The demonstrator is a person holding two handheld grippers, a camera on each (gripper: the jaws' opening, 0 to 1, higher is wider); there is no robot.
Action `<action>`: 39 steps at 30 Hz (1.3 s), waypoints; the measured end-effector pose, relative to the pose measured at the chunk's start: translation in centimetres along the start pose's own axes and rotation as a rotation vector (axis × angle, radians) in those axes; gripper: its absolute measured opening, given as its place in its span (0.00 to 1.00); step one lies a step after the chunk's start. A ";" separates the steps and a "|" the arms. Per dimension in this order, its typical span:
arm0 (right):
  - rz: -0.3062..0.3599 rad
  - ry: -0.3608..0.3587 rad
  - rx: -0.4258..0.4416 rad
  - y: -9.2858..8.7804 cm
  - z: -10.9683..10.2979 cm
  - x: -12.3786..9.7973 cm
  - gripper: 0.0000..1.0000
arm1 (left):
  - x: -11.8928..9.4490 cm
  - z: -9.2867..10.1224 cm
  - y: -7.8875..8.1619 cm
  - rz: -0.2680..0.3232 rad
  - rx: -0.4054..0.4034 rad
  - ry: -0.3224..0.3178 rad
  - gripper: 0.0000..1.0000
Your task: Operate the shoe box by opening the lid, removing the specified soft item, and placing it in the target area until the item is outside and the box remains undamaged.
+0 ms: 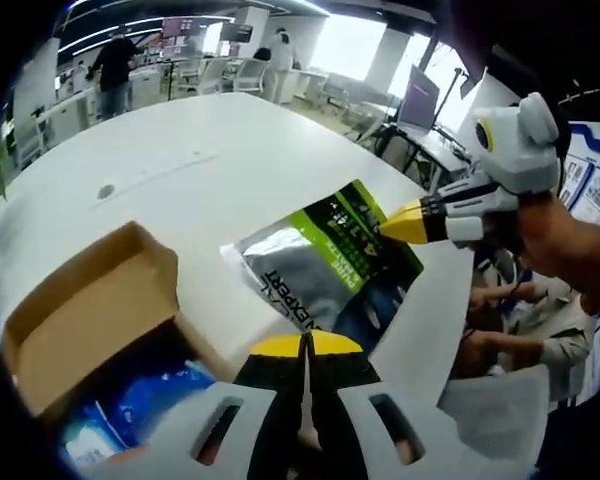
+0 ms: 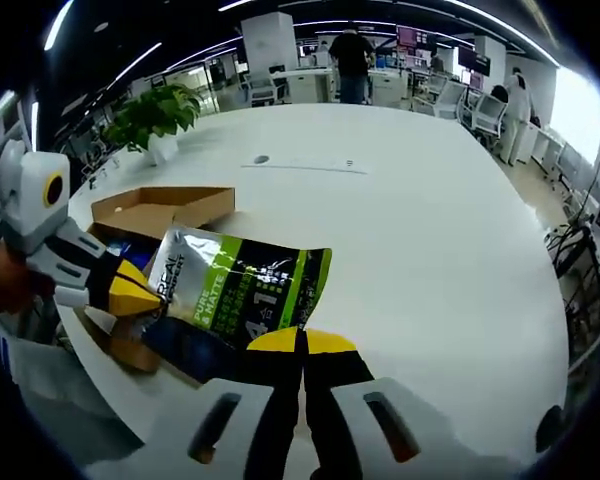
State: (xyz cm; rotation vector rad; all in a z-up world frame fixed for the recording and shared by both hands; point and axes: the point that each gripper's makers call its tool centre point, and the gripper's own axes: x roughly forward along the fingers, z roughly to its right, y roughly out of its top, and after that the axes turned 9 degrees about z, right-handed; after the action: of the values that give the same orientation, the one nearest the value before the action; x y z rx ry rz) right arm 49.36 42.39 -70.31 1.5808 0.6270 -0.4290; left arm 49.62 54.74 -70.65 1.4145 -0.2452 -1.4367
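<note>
The soft item is a flat foil pouch (image 1: 325,265) with a silver upper part, a bright green band carrying white lettering, and a dark blue lower part. In the right gripper view the pouch (image 2: 235,290) is hanging between the two grippers, lifted above the white table (image 2: 410,210) and reaching over the open shoe box (image 2: 155,208).

The right gripper (image 2: 302,343) is pinching the pouch's lower edge, its yellow-tipped jaws pressed together on the foil. The left gripper (image 1: 305,345) is showing its jaws pressed together at the pouch's blue end; the same gripper (image 2: 130,295) is appearing from the left in the right gripper view, its yellow tips closing on the pouch's silver corner. In the left gripper view the right gripper (image 1: 412,224) is gripping the green edge.

The shoe box (image 1: 90,300) is sitting open at the table's near edge, its brown cardboard flap standing up and blue packaging (image 1: 145,400) lying inside. Beyond it the table (image 1: 200,140) is stretching wide and bare. A potted plant (image 2: 155,118) is standing at the far left edge.
</note>
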 end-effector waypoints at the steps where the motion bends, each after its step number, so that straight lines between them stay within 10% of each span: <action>1: -0.001 -0.001 0.001 -0.2 0.2 0.1 0.00 | 0.3 -0.1 -0.1 -0.003 0.009 0.000 0.00; 39: -0.077 0.015 0.032 -5.3 3.2 4.3 0.00 | 6.0 -0.9 -3.9 -0.194 0.107 0.031 0.00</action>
State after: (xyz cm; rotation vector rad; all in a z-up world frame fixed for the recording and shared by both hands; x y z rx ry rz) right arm 49.71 39.99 -77.44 1.5958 0.6970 -0.4867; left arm 49.91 52.36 -77.41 1.5812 -0.1703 -1.5770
